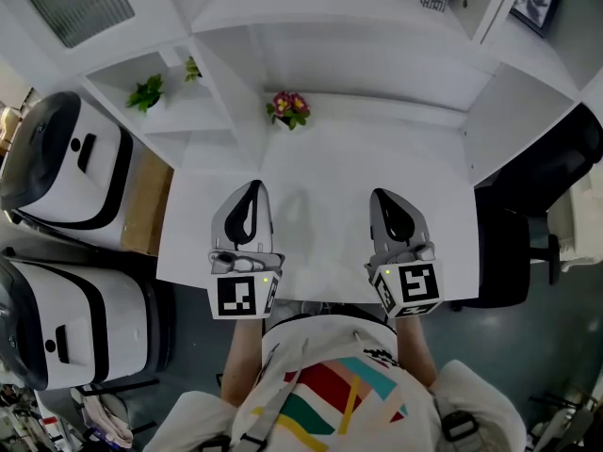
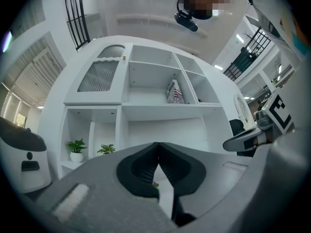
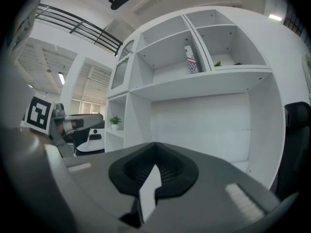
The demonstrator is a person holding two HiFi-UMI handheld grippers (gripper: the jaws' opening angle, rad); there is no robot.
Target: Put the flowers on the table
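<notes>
While at table (image 1: 377,168) rear edge, flowers (image 1: 288,108) unobstructed.

Left tongs (image 2: 156,148) pressed together, empty, facing white shelving (image 2: 160,111) with a potted plant (image 2: 76,149).

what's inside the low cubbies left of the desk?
One green plant per cubby: the outer plant sits in a white pot; the inner plant has its pot covered by the left gripper.

There is one pot of flowers (image 1: 288,108), one white table (image 1: 377,158) and two green potted plants (image 1: 146,92) (image 1: 192,69). Two grippers show, the left gripper (image 1: 252,188) and the right gripper (image 1: 382,196). There are also two white-and-black machines (image 1: 57,158) (image 1: 66,323), one black chair (image 1: 528,224) and one framed picture (image 1: 535,0).
</notes>
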